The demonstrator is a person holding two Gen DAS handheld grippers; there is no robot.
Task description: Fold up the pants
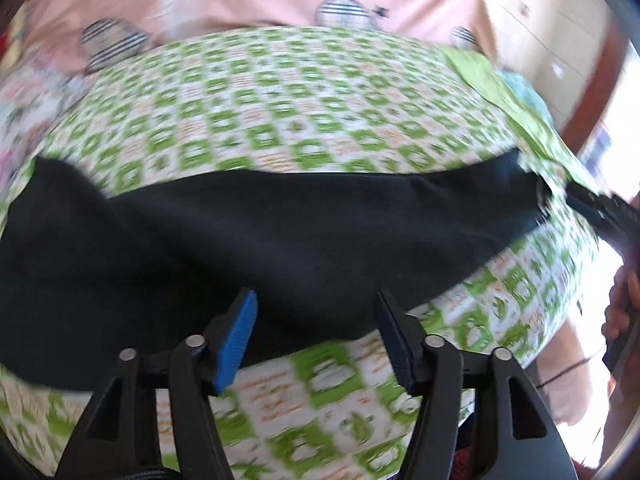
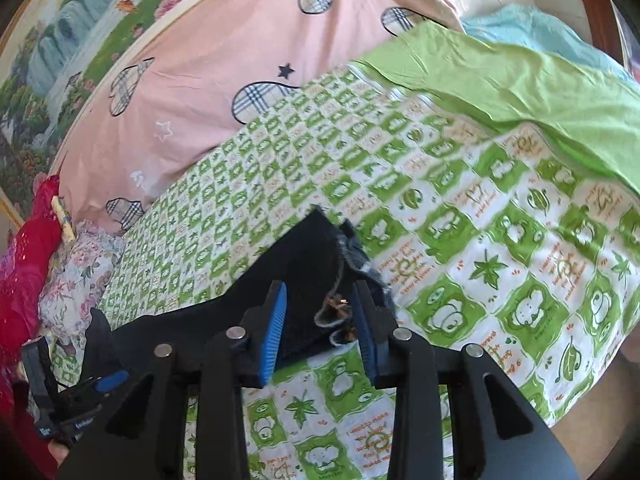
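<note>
Black pants (image 1: pixel 248 240) lay stretched sideways across the bed, on the green-and-white checked sheet (image 1: pixel 280 120) with cartoon prints. Left claw (image 1: pixel 316 332) was spread wide, blue-padded fingers (image 1: pixel 236 344) hovering over the near edge of the fabric, nothing pinched between them; left view heavily motion-blurred, so contact with the cloth could not be told. Right claw (image 2: pixel 320 328) also stood parted, straddling one end of the pants (image 2: pixel 312 264); frayed pale edge and small brass-coloured hardware sat between the pads, but pads looked clear of the fabric on both sides, no pinch visible. Same end seen at the far right of the left view, beside the dark body of the right claw (image 1: pixel 600 212), with the person's hand (image 1: pixel 620 304) on its handle at the frame edge. Left claw's body and blue trigger showed at the lower left of the right view (image 2: pixel 80 396). Pink duvet (image 2: pixel 208 64) with plaid hearts and stars bunched at the far side of the sheet. Plain lime-green blanket (image 2: pixel 500 80) lay over the sheet's right part, light blue cloth (image 2: pixel 532 24) behind it. Floral pillow (image 2: pixel 76 272) and shiny red fabric (image 2: pixel 28 264) at left, landscape picture (image 2: pixel 60 40) on the wall behind.
</note>
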